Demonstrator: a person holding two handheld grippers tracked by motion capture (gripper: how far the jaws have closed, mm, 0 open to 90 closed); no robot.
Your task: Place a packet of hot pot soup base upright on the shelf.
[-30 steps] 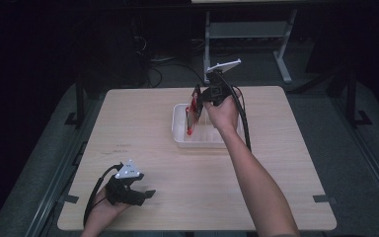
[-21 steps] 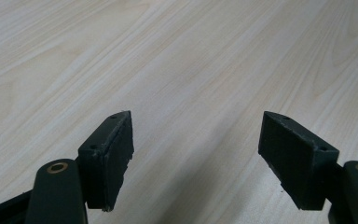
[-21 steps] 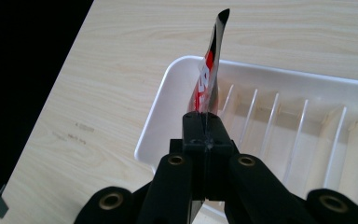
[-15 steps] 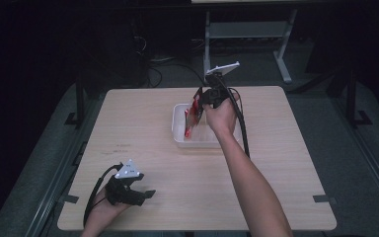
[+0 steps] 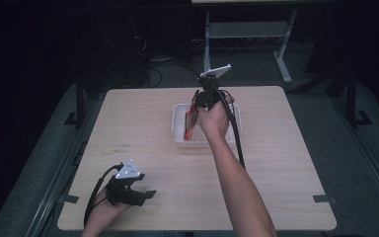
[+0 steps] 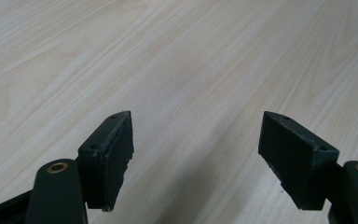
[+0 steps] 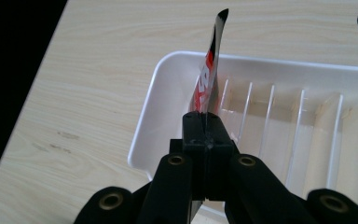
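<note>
My right gripper (image 5: pixel 195 109) (image 7: pixel 206 122) is shut on a thin red and white packet (image 7: pixel 207 77) (image 5: pixel 190 121), held on edge. The packet hangs over the left end of a white slotted tray (image 7: pixel 168 84) (image 5: pixel 177 124) at the middle of the wooden table. Its lower edge reaches down inside the tray. My left gripper (image 5: pixel 145 195) (image 6: pixel 196 154) rests low near the table's front left corner, open, with bare wood between its jaws.
The tray has several thin upright dividers (image 7: pixel 270 116) across its inside. The wooden table (image 5: pixel 286 148) is bare around the tray. A metal frame (image 5: pixel 246 29) stands on the dark floor behind the table.
The right hand has shifted slightly with the packet over the tray's left end. The left gripper has stayed where it was.
</note>
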